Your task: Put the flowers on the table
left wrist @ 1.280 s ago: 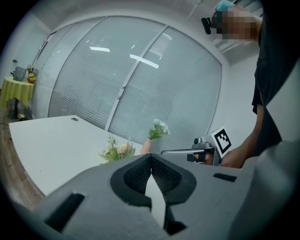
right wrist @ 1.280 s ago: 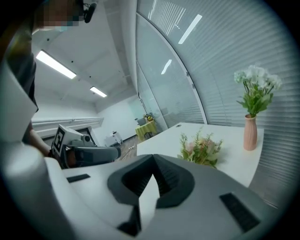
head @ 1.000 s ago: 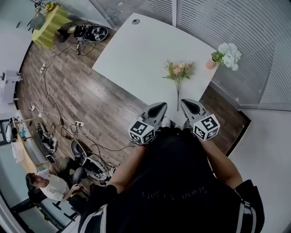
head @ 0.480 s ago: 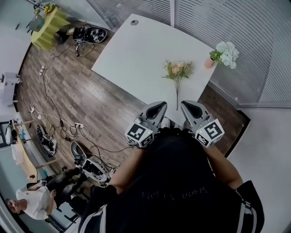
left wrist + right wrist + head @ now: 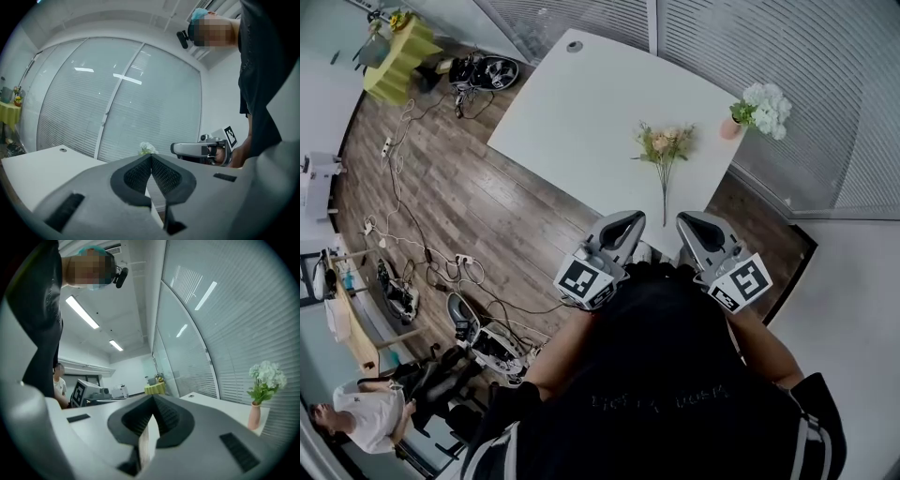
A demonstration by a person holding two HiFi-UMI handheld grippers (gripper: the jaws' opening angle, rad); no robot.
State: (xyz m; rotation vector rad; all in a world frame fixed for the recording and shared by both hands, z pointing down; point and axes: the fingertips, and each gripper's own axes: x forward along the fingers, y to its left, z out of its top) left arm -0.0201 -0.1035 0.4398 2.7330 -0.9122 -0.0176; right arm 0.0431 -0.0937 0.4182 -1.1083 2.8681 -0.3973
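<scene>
A bunch of pink and cream flowers (image 5: 664, 148) lies flat on the white table (image 5: 581, 112), its stems pointing toward me. My left gripper (image 5: 628, 220) and right gripper (image 5: 694, 223) hover side by side near my body, short of the stem ends, and touch nothing. Both are shut with nothing between the jaws: the left gripper (image 5: 151, 158) and right gripper (image 5: 152, 400) show their pads meeting. In the left gripper view the right gripper (image 5: 201, 150) appears beyond the jaws.
A pink vase (image 5: 733, 130) of white flowers (image 5: 761, 105) stands at the table's right corner, also seen as white flowers (image 5: 266, 376). Glass walls with blinds (image 5: 787, 56) lie behind the table. Cables (image 5: 412, 234) cover the wood floor on the left, where a person (image 5: 356, 422) sits.
Both grippers have drawn back slightly toward my body, their marker cubes lower in view. The flowers have not moved. The person at lower left has shifted.
</scene>
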